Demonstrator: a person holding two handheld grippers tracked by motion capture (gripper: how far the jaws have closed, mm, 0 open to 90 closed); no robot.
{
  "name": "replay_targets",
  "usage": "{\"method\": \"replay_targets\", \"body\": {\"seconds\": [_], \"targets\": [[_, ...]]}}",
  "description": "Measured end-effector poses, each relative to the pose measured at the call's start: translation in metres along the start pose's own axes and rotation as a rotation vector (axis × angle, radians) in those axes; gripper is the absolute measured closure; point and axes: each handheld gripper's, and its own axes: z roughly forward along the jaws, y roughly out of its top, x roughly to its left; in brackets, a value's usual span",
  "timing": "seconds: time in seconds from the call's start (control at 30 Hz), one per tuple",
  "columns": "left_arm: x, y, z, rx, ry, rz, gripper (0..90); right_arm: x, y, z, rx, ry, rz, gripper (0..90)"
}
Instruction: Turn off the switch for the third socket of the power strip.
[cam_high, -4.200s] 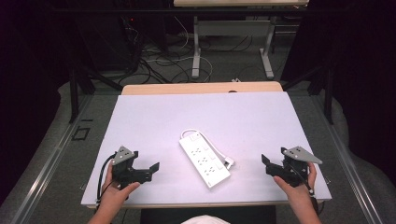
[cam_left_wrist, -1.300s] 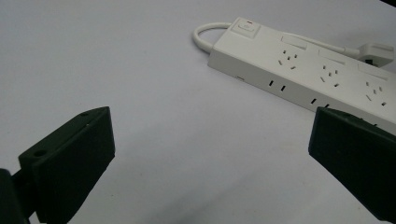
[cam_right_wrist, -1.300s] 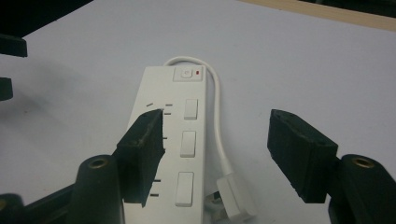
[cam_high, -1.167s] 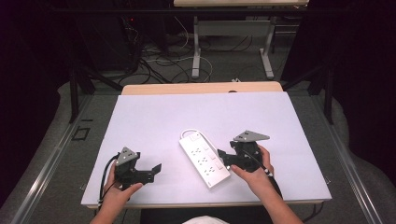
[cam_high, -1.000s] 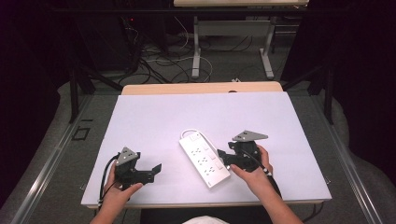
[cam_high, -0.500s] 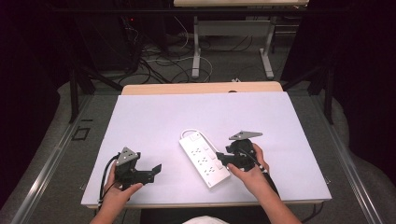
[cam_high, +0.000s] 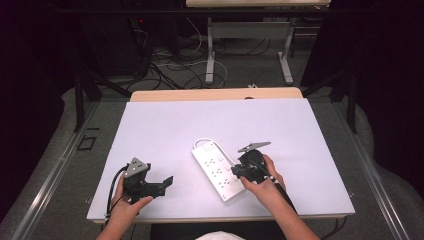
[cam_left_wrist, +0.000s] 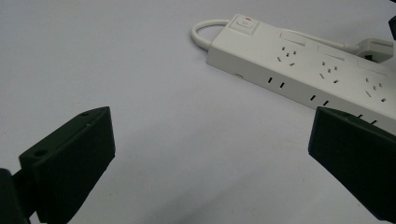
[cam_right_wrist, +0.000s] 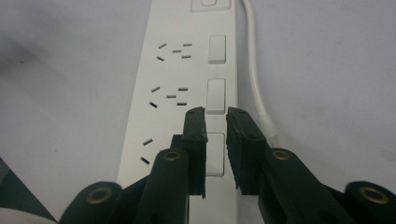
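A white power strip (cam_high: 219, 172) lies at an angle near the middle of the white table (cam_high: 165, 125). It has several sockets and a row of rocker switches (cam_right_wrist: 215, 95). My right gripper (cam_high: 235, 171) hovers over the strip's right side. In the right gripper view its jaws (cam_right_wrist: 215, 115) stand almost together with a thin gap, empty, tips over the switch row between the second and third switches. My left gripper (cam_high: 166, 183) rests near the front left of the table. The left gripper (cam_left_wrist: 210, 140) is wide open and empty, with the strip (cam_left_wrist: 303, 65) ahead of it.
The strip's white cable (cam_right_wrist: 254, 70) runs along its side and loops at the far end (cam_high: 201, 142); its plug (cam_left_wrist: 376, 46) lies beside it. A wooden table edge (cam_high: 215, 94) sits behind. Desk legs and cables (cam_high: 210, 60) are on the floor beyond.
The right gripper has moved from the table's right front edge leftwards onto the power strip, its jaws narrowing. Over the last second it crept slightly farther left. The left gripper has stayed put.
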Motion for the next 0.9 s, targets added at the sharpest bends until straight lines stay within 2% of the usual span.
{"method": "replay_targets", "body": {"seconds": [0.17,0.2,0.27,0.3,0.4,0.43,0.47,0.63,0.7,0.73,0.77,0.9], "targets": [[0.000,0.000,0.000,0.002,-0.001,0.000,0.5,0.002,0.000,0.003,0.025,-0.014,-0.007,85.4],[0.000,0.000,-0.001,0.002,-0.002,-0.001,0.5,0.002,0.000,0.003,0.048,-0.018,-0.014,86.2],[0.000,0.000,-0.001,0.001,-0.002,-0.002,0.5,0.003,-0.001,0.005,0.037,-0.013,-0.002,87.7],[0.000,0.000,-0.001,0.001,-0.001,-0.001,0.5,0.002,-0.002,0.005,0.041,-0.024,-0.017,88.2],[0.000,0.000,-0.001,0.002,-0.002,-0.001,0.5,0.001,-0.003,0.006,0.045,-0.017,-0.015,90.0],[0.000,0.000,-0.001,0.002,-0.002,0.001,0.5,0.002,-0.004,0.008,0.032,-0.011,-0.006,90.0],[0.000,0.000,-0.001,0.003,-0.002,0.001,0.5,0.002,-0.004,0.007,0.055,-0.014,-0.009,90.0],[0.000,0.000,0.000,0.004,-0.003,0.001,0.5,0.000,-0.006,0.010,0.065,-0.011,-0.008,90.0],[0.001,0.000,0.000,0.003,-0.003,0.000,0.5,0.001,-0.007,0.011,0.075,-0.009,0.008,90.0],[0.001,0.000,0.000,0.003,-0.003,0.000,0.5,0.000,-0.008,0.012,0.058,-0.003,0.003,90.0],[0.001,0.000,0.000,0.003,-0.002,-0.001,0.5,0.000,-0.007,0.011,0.083,-0.007,-0.004,90.0],[0.001,0.000,0.000,0.003,-0.003,0.001,0.5,0.000,-0.008,0.012,0.089,-0.008,0.004,90.0]]}}
